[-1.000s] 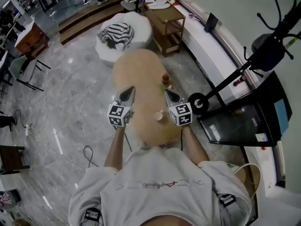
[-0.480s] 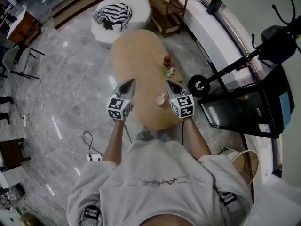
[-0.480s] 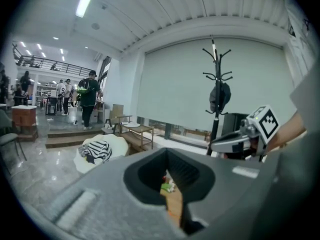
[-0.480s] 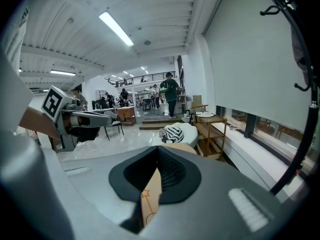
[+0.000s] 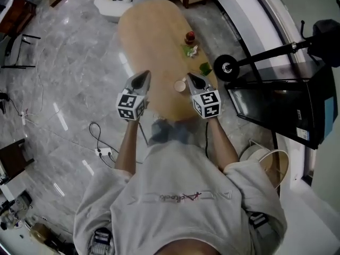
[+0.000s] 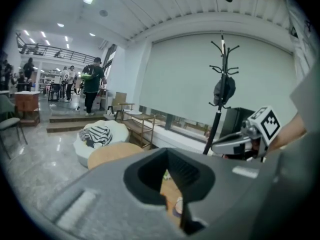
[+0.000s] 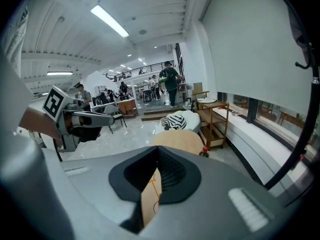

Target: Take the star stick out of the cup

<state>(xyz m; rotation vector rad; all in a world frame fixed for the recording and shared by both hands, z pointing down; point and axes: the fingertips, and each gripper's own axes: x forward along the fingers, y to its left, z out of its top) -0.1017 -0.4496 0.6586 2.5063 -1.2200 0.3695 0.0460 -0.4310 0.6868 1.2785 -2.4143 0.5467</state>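
Observation:
A small pale cup (image 5: 180,85) stands near the close end of the oval wooden table (image 5: 151,31). The star stick does not show clearly in the head view. In the right gripper view a thin orange line (image 7: 161,183) shows through the slit between the jaws. My right gripper (image 5: 190,77) hovers just right of the cup, shut and empty. My left gripper (image 5: 142,75) hangs over the table's left edge, also shut and empty. The left gripper view catches the cup (image 6: 177,207) through its jaw slit.
A red item (image 5: 189,37) and green bits (image 5: 205,68) lie further up the table's right side. A coat stand's base (image 5: 227,67) and a black cabinet (image 5: 276,105) stand to the right. A cable and power strip (image 5: 101,151) lie on the floor to the left.
The table and cup now sit higher in the head view. Both grippers have drawn back relative to the cup, which is now level with the right jaws rather than the marker cube. Both stay shut.

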